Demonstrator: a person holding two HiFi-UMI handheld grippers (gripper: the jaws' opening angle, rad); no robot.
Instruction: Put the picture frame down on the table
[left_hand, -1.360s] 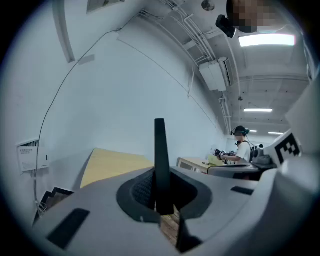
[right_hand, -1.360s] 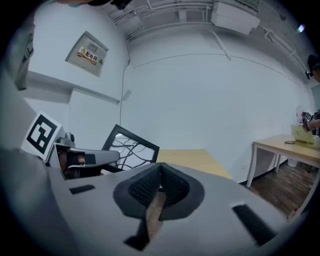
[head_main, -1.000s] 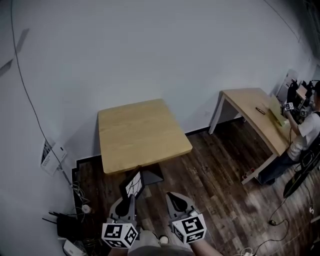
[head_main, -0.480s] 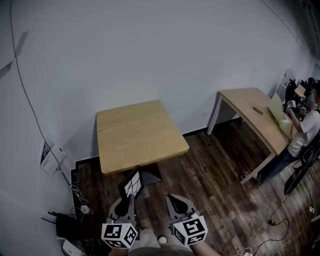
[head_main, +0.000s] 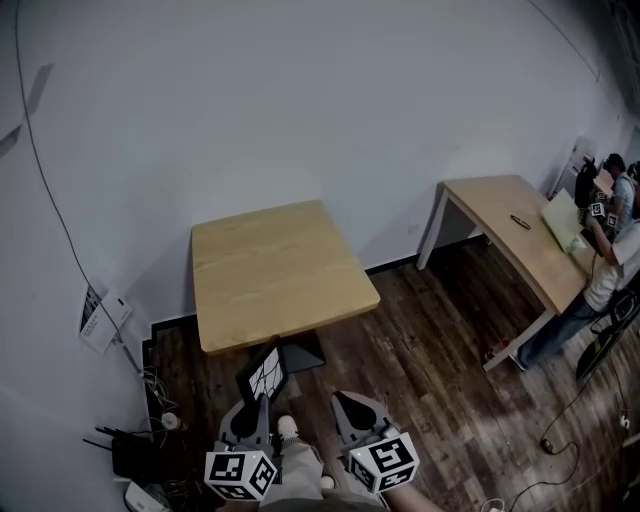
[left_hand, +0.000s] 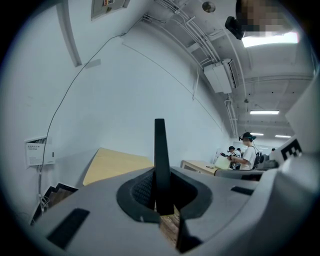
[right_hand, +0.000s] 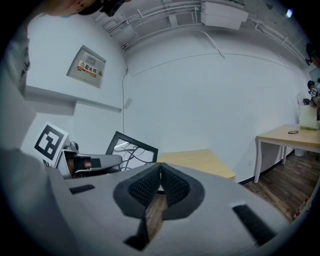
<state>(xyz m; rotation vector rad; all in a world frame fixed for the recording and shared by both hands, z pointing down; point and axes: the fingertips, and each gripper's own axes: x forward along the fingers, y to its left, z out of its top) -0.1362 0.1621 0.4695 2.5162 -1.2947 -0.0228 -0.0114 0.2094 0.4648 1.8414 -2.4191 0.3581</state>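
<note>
A black picture frame (head_main: 265, 370) with a pale branch drawing is upright in my left gripper (head_main: 262, 398), whose jaws are shut on its lower edge. It hangs over the floor just short of the near edge of the small square wooden table (head_main: 280, 270). In the left gripper view the frame (left_hand: 159, 160) shows edge-on as a dark bar pinched between the pads, with the table (left_hand: 115, 165) beyond. My right gripper (head_main: 350, 395) is beside it, shut and empty. In the right gripper view the pads meet (right_hand: 160, 172), and the frame (right_hand: 131, 149) and left gripper (right_hand: 90, 162) are to the left.
The table stands on a dark pedestal base (head_main: 300, 352) close to the white wall. A longer wooden table (head_main: 520, 235) is at the right with a person (head_main: 610, 270) working at it. Cables and a router (head_main: 130, 450) lie on the floor at the left. My shoe (head_main: 287, 430) shows between the grippers.
Both grippers and the frame keep almost the same place. A shoe has come into view between the grippers. The person at the far table has shifted a little.
</note>
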